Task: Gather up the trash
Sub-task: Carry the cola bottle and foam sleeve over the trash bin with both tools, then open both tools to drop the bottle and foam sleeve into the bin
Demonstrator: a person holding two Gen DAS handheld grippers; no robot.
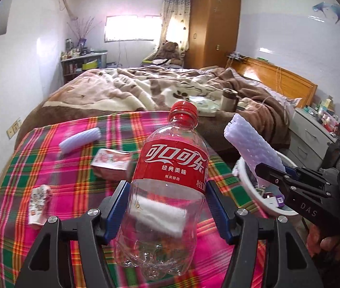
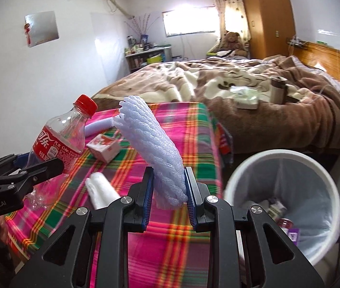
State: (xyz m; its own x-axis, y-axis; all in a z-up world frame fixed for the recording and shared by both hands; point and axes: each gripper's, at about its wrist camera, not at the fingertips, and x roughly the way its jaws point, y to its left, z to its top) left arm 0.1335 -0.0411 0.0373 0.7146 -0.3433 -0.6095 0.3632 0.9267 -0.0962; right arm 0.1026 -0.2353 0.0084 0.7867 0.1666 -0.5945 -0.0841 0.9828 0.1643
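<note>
My left gripper (image 1: 167,206) is shut on an empty Coca-Cola bottle (image 1: 170,180) with a red cap, held above the plaid table; the bottle also shows in the right wrist view (image 2: 59,144). My right gripper (image 2: 168,192) is shut on a white foam net sleeve (image 2: 155,148), lifted above the table's right edge; the sleeve also shows in the left wrist view (image 1: 254,144). The white trash bin (image 2: 246,168) with a liner stands to the right below the table and holds several bits of trash.
On the plaid tablecloth (image 1: 74,168) lie a second foam sleeve (image 1: 80,139), a small red-and-white carton (image 1: 112,163), a crumpled wrapper (image 1: 39,201) and a white tissue (image 2: 100,189). A bed with brown blankets (image 2: 242,91) lies behind.
</note>
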